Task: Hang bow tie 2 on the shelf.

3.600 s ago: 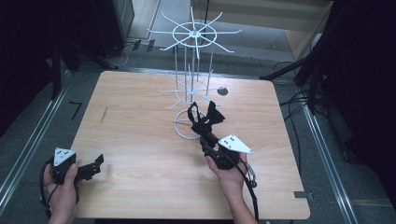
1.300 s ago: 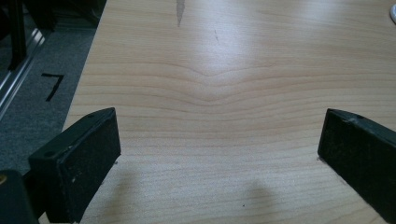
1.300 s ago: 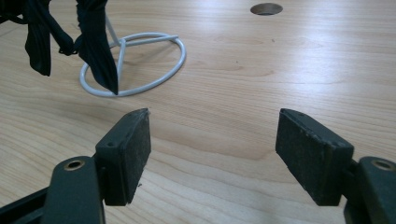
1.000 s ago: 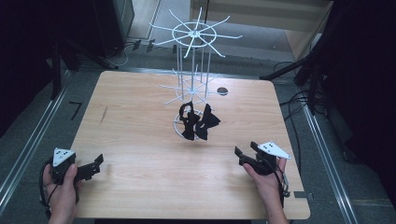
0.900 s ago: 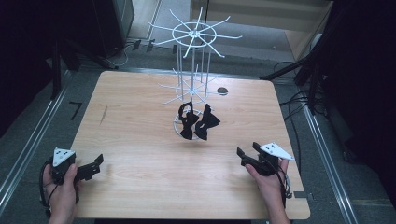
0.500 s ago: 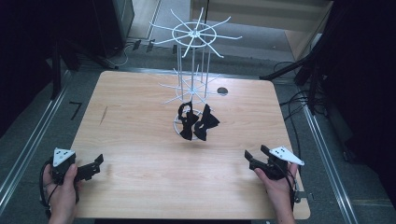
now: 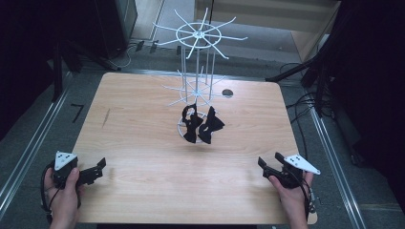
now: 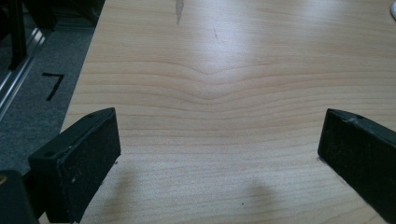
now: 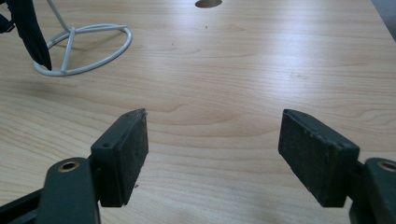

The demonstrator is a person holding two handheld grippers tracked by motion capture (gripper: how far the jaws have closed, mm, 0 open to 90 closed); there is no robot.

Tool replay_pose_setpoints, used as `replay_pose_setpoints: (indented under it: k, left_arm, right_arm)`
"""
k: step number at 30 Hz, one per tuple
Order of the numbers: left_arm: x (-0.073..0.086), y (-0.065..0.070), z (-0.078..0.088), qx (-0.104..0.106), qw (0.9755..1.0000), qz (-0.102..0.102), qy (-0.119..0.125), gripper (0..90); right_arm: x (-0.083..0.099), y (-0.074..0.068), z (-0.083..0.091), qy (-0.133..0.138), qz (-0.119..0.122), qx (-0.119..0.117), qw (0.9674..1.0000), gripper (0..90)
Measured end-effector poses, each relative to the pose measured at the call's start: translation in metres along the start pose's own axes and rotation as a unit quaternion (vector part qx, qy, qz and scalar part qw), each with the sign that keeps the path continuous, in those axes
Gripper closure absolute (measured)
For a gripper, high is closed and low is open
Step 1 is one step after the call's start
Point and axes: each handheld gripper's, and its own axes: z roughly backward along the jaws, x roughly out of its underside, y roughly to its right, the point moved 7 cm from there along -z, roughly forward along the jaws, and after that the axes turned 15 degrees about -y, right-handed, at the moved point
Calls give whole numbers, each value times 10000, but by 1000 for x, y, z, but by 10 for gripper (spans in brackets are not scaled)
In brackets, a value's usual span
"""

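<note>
At the near left corner of the counter [image 7: 143, 143], the left claw [image 7: 98, 168] rests in a hand [image 7: 64, 193], released, jaws spread wide over bare wood with nothing between them; the left gripper view shows the same gap above a wavy grain line. Off the counter's left edge lies grey floor [image 7: 33, 119] with a black mark [image 7: 76, 112] like a 7, and a metal rail [image 7: 28, 152] runs along that side. A short dark streak [image 7: 105, 118] marks the wood left of centre.

In the middle stands a white wire rack [image 7: 198, 71]: a ring base on the counter, an upright pole, and two tiers of spokes. Two black bows [image 7: 201, 126] hang from the lower spokes, side by side and touching, just above the base ring. Each hangs with its long axis roughly vertical, lower tips pointing down at the counter. Nothing lies between the bows and either claw; both claws are well apart from them. A small dark hole [image 7: 227, 93] sits in the wood behind and right of the rack.

At the near right corner, the right claw [image 7: 268, 165] is held in a hand [image 7: 293, 195], also released and empty, pointing left toward the rack. In the right gripper view the base ring [image 9: 88, 49] and a bow tip [image 9: 32, 32] show at upper left. Cables [image 7: 305, 105] trail over the floor at right; the room behind is dark.
</note>
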Motion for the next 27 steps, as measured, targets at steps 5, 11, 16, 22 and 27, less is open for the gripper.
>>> replay_pose_setpoints:
  k: [5, 11, 16, 22, 27]
  left_arm:
    - [0, 0, 0, -7, 10000, -1, 2, 0]
    - [0, 0, 0, -22, 10000, -9, 7, 0]
    - [0, 0, 0, -28, 10000, -10, 2, 0]
    - [0, 0, 0, -29, 10000, -12, 4, 0]
    - [0, 0, 0, -25, 10000, -7, 6, 0]
  right_arm:
    - [3, 5, 4, 16, -20, 40, 10000, 251]
    - [9, 14, 9, 13, -56, 114, 9999, 251]
    - [14, 21, 15, 10, -122, 147, 9998, 251]
    - [19, 29, 19, -4, -155, 227, 9996, 251]
    - [24, 36, 21, -33, -123, 322, 9994, 251]
